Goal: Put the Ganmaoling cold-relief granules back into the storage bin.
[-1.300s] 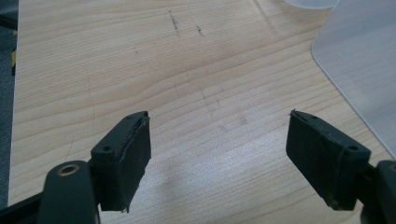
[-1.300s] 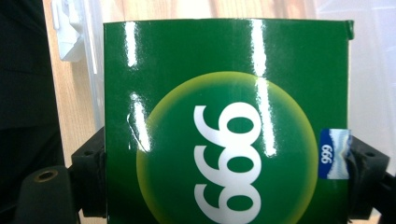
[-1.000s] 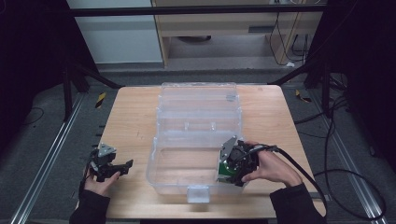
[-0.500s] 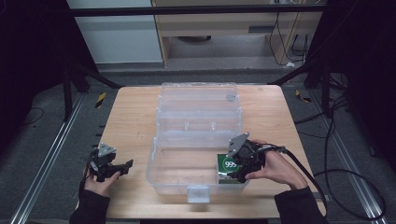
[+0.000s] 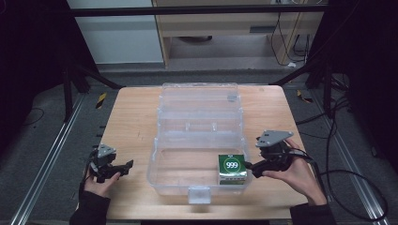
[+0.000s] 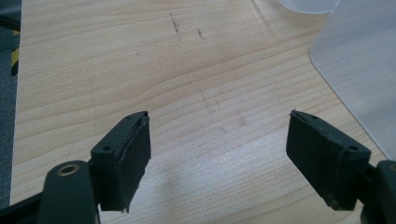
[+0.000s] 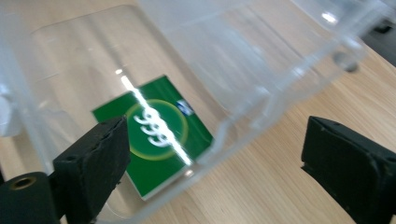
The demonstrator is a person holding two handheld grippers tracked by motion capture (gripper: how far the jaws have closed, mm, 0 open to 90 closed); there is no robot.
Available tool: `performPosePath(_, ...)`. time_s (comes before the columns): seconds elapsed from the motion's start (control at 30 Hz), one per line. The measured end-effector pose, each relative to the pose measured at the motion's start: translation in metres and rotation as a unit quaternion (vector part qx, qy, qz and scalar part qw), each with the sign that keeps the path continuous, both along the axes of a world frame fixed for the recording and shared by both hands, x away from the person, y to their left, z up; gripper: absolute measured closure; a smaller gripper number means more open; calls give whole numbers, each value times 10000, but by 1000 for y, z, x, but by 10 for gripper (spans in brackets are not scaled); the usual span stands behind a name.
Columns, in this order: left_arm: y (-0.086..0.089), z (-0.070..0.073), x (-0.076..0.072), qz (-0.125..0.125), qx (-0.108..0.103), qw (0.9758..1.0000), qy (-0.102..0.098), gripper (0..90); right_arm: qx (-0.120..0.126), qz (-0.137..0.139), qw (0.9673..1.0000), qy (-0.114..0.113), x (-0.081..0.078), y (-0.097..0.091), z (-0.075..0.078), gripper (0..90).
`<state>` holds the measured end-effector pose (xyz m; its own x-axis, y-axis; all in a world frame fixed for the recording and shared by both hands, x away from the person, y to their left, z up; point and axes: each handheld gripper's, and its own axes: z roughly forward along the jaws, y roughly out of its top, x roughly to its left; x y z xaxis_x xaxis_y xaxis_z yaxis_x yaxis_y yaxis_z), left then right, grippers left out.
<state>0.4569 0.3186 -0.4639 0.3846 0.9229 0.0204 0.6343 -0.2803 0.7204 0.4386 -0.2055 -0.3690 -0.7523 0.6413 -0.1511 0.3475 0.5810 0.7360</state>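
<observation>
We see the green box [image 5: 233, 168] lying flat in the clear bin's [image 5: 162, 168] front right corner; our right gripper [image 5: 248, 165] just beside it, jaws just opened, nothing between; left gripper [image 5: 127, 165] spread over bare table [image 5: 136, 117].

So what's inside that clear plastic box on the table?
A green packet marked 999 lies flat in the near right corner of the clear plastic box. Its underside is hidden. No other contents are visible.

Bare wooden table [image 5: 133, 122] left of the clear box [image 5: 197, 140]; green packet [image 5: 232, 168] in its near right corner.
</observation>
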Motion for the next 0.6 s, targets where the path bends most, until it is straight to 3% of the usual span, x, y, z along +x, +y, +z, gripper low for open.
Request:
performPosePath(0.07,0,0,0,-6,10,10000,1,214,312,-411,9986,-95,-4,-17,-7,58)
performPosePath(0.13,0,0,0,-6,0,10000,11,214,397,-536,9977,-109,-5,-23,-9,51)
performPosePath(0.17,-1,-1,0,-1,-5,10000,23,214,578,-826,9948,-131,-6,-32,-15,46)
performPosePath(0.2,-1,-1,0,-1,-5,10000,23,214,578,-826,9948,-131,-6,-32,-15,46)
performPosePath(0.23,-1,-1,0,7,-16,10000,25,215,763,-1117,9906,-181,-5,-41,-20,46)
performPosePath(0.27,-1,-1,0,16,-26,10000,34,215,763,-1117,9906,-181,-5,-41,-20,46)
performPosePath(0.3,-1,-1,0,20,-29,10000,36,218,851,-1277,9879,-199,-5,-45,-23,46)
performPosePath(0.33,-1,-1,0,25,-47,10000,29,222,943,-1544,9832,-241,-3,-52,-28,45)
performPosePath(0.43,0,-1,0,52,-71,10000,25,237,1086,-1878,9759,-238,0,-61,-39,44)
performPosePath(0.5,1,-2,1,74,-79,9999,24,244,1088,-1953,9744,-241,1,-64,-43,44)
performPosePath(0.53,1,-3,1,99,-68,9999,49,255,1037,-2101,9719,-205,3,-67,-52,41)
performPosePath(0.57,1,-3,1,99,-68,9999,49,259,1037,-2101,9719,-205,3,-67,-52,41)
performPosePath(0.6,1,-3,1,107,-56,9999,58,263,976,-2245,9694,-192,5,-71,-63,38)
